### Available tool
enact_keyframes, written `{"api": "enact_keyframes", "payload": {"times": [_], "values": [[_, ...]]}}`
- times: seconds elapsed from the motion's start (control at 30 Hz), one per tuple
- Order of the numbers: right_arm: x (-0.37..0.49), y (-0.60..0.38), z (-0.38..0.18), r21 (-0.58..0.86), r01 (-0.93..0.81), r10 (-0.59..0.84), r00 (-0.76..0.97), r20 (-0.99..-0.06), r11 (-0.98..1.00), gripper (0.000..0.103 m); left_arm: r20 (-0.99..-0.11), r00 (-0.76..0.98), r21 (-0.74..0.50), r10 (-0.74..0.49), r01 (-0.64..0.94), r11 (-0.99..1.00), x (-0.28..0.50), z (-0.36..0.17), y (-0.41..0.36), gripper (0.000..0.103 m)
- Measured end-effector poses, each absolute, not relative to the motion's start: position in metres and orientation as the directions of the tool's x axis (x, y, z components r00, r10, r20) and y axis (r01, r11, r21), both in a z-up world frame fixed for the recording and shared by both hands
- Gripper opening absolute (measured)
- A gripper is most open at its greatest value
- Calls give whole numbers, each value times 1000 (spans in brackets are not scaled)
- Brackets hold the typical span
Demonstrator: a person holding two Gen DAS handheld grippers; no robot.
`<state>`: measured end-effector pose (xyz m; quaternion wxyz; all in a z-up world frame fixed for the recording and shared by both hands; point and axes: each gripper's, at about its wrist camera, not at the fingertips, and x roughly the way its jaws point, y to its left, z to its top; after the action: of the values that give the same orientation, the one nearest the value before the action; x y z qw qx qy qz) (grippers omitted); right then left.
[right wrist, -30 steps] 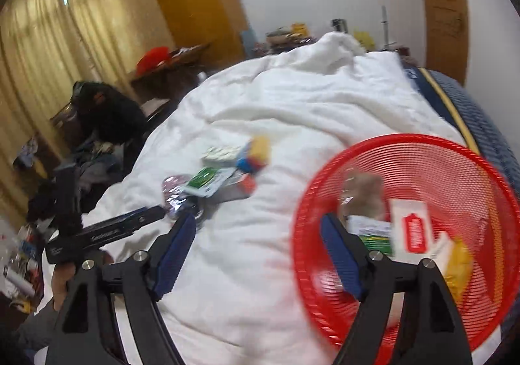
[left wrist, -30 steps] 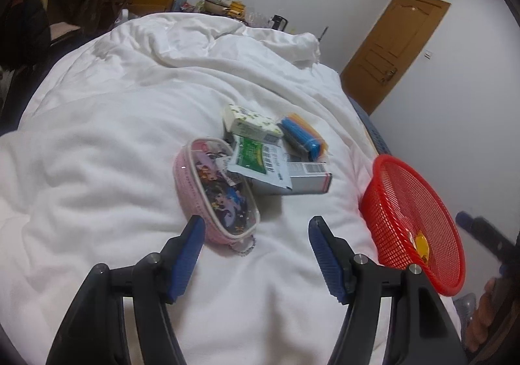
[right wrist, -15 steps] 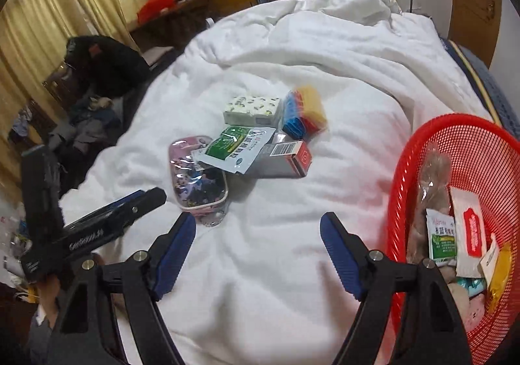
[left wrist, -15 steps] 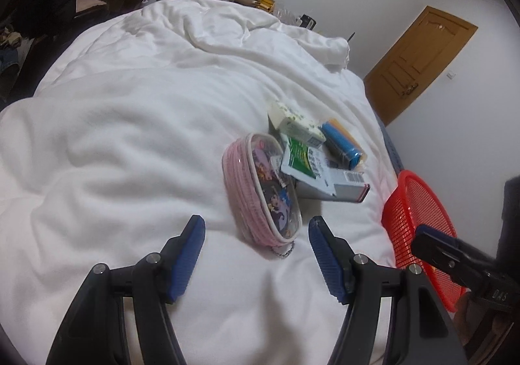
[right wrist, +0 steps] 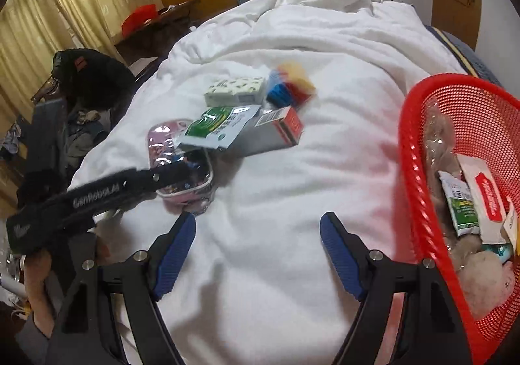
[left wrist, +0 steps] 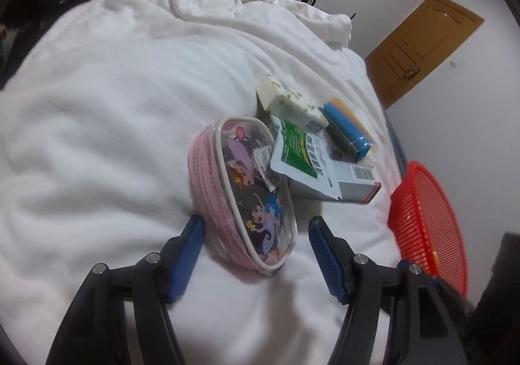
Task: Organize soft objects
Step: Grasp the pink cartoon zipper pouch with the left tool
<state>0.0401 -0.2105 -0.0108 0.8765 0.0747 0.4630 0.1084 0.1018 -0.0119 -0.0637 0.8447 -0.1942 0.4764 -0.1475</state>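
A pink zip pouch (left wrist: 247, 193) with a cartoon print lies on the white duvet (left wrist: 113, 124). My left gripper (left wrist: 256, 228) is open, its blue pads either side of the pouch's near end. Behind the pouch lie a green-and-white sachet (left wrist: 299, 154), a grey carton (left wrist: 354, 183), a tissue pack (left wrist: 292, 103) and a blue-and-orange pack (left wrist: 347, 128). My right gripper (right wrist: 258, 228) is open and empty above bare duvet, left of the red mesh basket (right wrist: 419, 124). The pouch (right wrist: 182, 167) and the left gripper's arm (right wrist: 107, 193) show at its left.
The basket holds several packets and a plush item (right wrist: 481, 274). It also shows at the right in the left wrist view (left wrist: 425, 219). A wooden door (left wrist: 419, 43) stands behind the bed. A chair with dark clothes (right wrist: 87, 79) and a cluttered desk (right wrist: 156, 20) stand left of the bed.
My left gripper has moved forward until its open pads straddle the pouch's near end. My right gripper has swung left, away from the basket, toward the pile.
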Motion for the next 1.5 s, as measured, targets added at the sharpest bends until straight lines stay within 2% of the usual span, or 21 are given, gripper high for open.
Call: {"api": "enact_keyframes", "payload": {"times": [0.23, 0.27, 0.3, 0.37, 0.43, 0.53, 0.77, 1.03, 1.2, 1.33, 1.4, 1.5], "values": [[39, -211, -15, 253, -110, 272, 533, -801, 961, 78, -740, 454, -547, -497, 24, 837, 122, -81, -4, 68], [39, -211, -15, 252, -112, 272, 535, -800, 961, 78, -736, 452, -558, -503, 14, 829, 124, -84, -2, 65], [39, -211, -15, 253, -113, 273, 535, -800, 961, 78, -730, 458, -565, -508, 14, 825, 125, -85, -1, 51], [39, -211, -15, 257, -113, 277, 534, -799, 960, 78, -736, 470, -547, -487, 11, 837, 123, -84, -2, 51], [40, -211, -15, 263, -114, 283, 531, -799, 958, 78, -733, 473, -552, -490, 8, 834, 122, -84, -1, 44], [40, -212, -14, 282, -122, 303, 531, -791, 952, 78, -718, 474, -578, -510, 4, 816, 114, -83, 8, 41], [49, -212, -13, 329, -137, 351, 516, -781, 934, 78, -682, 534, -598, -501, -12, 801, 79, -71, 39, 40], [90, -190, -4, 312, -146, 343, 492, -800, 939, 78, -653, 581, -598, -486, -2, 801, 70, -72, 43, 40], [128, -166, -3, 200, -186, 269, 508, -818, 962, 78, -647, 603, -598, -467, -21, 801, 64, -72, 50, 40], [140, -161, -3, 186, -205, 270, 545, -794, 961, 78, -652, 603, -585, -460, -14, 811, 60, -72, 47, 40], [142, -163, -2, 281, -208, 350, 541, -765, 937, 77, -652, 603, -584, -460, -12, 812, 61, -72, 47, 40], [146, -157, -3, 279, -198, 342, 531, -775, 940, 77, -649, 603, -588, -464, -10, 809, 60, -72, 48, 40]]}}
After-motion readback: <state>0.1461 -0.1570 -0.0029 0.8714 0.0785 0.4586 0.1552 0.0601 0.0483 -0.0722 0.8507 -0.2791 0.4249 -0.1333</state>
